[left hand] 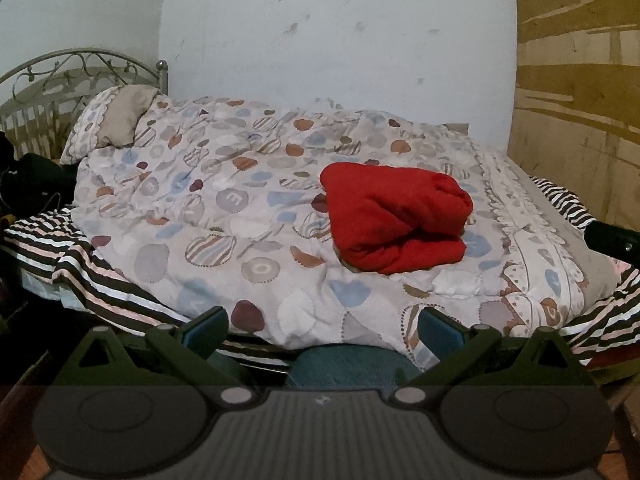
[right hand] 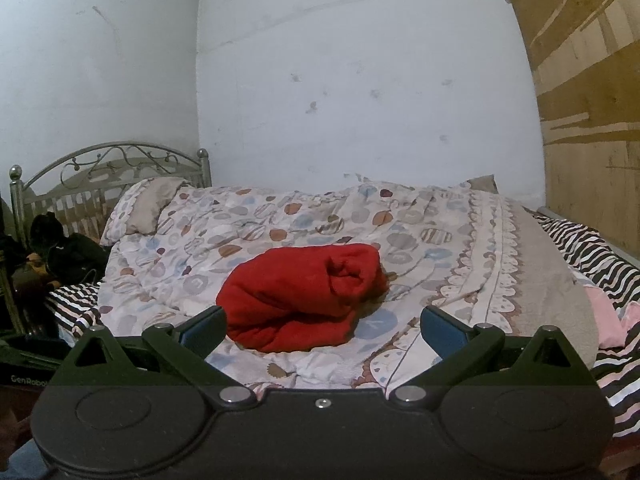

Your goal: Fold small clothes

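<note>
Before you a pale, scuffed plaster wall [right hand: 360,100] backs a bed with a curled grey metal headboard [right hand: 112,168] at its left end. Over the bed lies a rumpled white quilt printed with grey, blue and rust-brown spots [left hand: 224,200], and under it a brown-and-white striped sheet [left hand: 80,264] shows at the near and right edges. A pillow in the same spotted fabric [left hand: 112,120] leans against the headboard. The folded red fleece garment [left hand: 396,220] rests on the quilt, right of the middle in your left wrist view and just beyond the tool in your right wrist view, touched by neither tool. Your left tool [left hand: 324,326] stands wide, empty, over the quilt's near edge. Your right tool [right hand: 324,326] is likewise spread wide and holds nothing, its blue-padded fingers [right hand: 442,326] flanking the garment's near end
</note>
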A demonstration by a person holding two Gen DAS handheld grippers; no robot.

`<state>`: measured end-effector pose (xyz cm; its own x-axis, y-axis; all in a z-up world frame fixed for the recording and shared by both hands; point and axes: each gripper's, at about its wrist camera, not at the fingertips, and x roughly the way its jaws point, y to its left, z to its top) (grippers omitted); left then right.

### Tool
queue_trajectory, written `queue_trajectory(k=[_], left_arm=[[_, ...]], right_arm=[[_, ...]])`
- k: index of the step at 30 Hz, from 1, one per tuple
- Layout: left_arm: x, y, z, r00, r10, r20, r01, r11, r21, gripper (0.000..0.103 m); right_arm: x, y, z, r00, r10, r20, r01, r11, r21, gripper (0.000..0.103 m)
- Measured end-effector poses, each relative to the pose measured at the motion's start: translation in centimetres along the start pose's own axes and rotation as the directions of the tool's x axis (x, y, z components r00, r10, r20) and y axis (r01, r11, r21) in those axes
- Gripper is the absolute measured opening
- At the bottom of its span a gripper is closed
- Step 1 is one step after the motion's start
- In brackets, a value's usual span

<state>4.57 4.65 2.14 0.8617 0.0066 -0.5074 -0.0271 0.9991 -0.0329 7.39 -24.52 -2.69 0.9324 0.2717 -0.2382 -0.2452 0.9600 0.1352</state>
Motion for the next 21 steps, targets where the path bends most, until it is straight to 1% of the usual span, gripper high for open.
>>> queue_trajectory(k=[12,21], left_arm=[[0.10,0.24,-0.04,1.000,0.003,-0.003,-0.003,1.000,0.001,0.102],[0.10,0.40,-0.23,1.000,0.022,-0.005,-0.022,1.000,-0.008,0.102]], right_arm=[[0.00,0.04,-0.06,1.000,-0.001,-0.001,0.001,1.000,-0.002,0.103],[0.01,0.04,-0.02,1.000,0.000,-0.001,0.000,1.000,-0.002,0.103]])
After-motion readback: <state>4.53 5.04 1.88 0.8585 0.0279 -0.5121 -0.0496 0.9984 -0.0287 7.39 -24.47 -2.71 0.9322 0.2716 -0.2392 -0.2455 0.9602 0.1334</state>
